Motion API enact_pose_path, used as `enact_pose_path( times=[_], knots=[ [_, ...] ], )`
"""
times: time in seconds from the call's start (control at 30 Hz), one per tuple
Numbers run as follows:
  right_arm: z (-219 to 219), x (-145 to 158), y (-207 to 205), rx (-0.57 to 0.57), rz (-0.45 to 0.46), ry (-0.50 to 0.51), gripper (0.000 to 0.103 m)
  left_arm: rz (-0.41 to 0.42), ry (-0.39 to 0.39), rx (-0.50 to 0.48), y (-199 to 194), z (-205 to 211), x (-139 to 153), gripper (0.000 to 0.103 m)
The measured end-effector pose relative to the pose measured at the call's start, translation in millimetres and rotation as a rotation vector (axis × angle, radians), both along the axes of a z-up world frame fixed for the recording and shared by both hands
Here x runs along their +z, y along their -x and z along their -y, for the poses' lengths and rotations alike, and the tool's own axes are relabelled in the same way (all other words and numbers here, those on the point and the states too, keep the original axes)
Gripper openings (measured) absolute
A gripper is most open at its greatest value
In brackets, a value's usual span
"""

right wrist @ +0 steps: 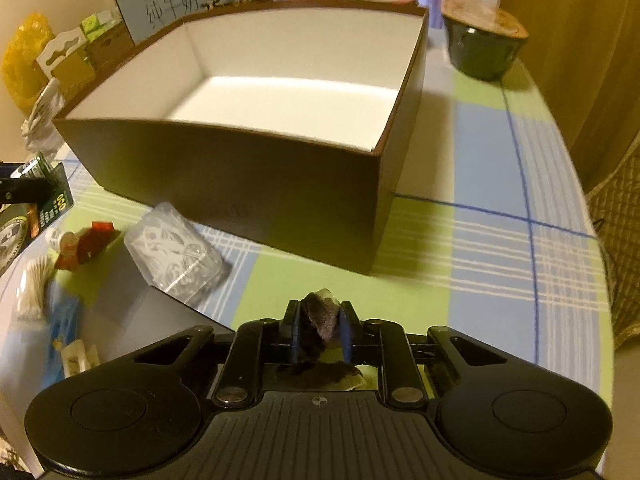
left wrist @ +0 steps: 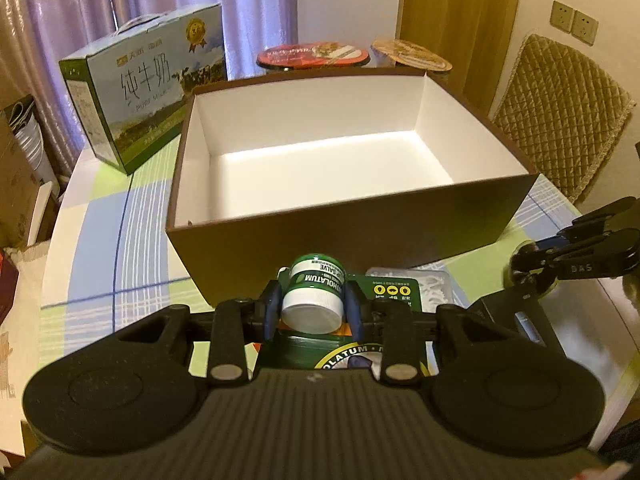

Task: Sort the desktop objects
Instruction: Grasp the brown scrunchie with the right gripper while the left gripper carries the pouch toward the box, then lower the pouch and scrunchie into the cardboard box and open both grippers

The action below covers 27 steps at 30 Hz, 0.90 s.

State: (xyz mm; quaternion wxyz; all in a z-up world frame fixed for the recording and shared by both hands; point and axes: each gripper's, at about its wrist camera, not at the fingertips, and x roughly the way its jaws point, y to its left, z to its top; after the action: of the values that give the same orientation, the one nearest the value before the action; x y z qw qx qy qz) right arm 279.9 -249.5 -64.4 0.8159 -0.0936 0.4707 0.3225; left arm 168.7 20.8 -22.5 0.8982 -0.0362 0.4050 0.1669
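Note:
A large open brown box (left wrist: 360, 216) with a white empty inside stands on the checked tablecloth; it also shows in the right wrist view (right wrist: 248, 188). My left gripper (left wrist: 314, 300) is shut on a green and white Mentholatum salve jar (left wrist: 314, 292), held just in front of the box's near wall, above a green carton (left wrist: 394, 292). My right gripper (right wrist: 320, 320) is shut on a dark purple wrapped packet (right wrist: 320, 316), low over the cloth before the box's right corner. The right gripper also shows in the left wrist view (left wrist: 524, 268).
A clear pack of floss picks (right wrist: 176, 252), a small red-and-white item (right wrist: 86, 242) and cotton swabs (right wrist: 34, 288) lie left of my right gripper. A milk carton (left wrist: 140, 88) and two instant noodle bowls (left wrist: 312, 56) (right wrist: 482, 42) stand behind the box. A padded chair (left wrist: 560, 120) is at right.

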Motion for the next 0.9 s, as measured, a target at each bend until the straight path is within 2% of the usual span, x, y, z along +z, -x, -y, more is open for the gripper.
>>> enact_pose_path(
  times=[0.23, 0.43, 0.6, 0.7, 0.8, 0.9],
  knots=[
    [1.4, 36.8, 13.4, -0.044, 0.043, -0.05, 0.015, 0.064, 0.0, -0.051, 2.2, -11.0, 22.6, 0.029],
    [-10.7, 83.0, 20.7, -0.008, 0.09, -0.148, 0.015, 0.115, -0.001, -0.088, -6.5, -22.9, 41.7, 0.029],
    [-33.3, 117.2, 9.1, 0.022, 0.136, -0.241, 0.015, 0.145, 0.0, -0.12, -25.3, -31.6, 52.0, 0.029],
    [-51.8, 126.8, -3.7, 0.032, 0.175, -0.257, 0.015, 0.156, -0.002, -0.133, -43.6, -34.9, 54.1, 0.029],
    [-68.5, 128.0, -21.0, 0.035, 0.166, -0.279, 0.015, 0.159, -0.008, -0.133, -64.8, -39.6, 52.5, 0.029],
    [-84.6, 120.7, -40.0, 0.031, 0.151, -0.257, 0.015, 0.156, 0.0, -0.117, -86.4, -48.6, 47.9, 0.029]
  ],
)
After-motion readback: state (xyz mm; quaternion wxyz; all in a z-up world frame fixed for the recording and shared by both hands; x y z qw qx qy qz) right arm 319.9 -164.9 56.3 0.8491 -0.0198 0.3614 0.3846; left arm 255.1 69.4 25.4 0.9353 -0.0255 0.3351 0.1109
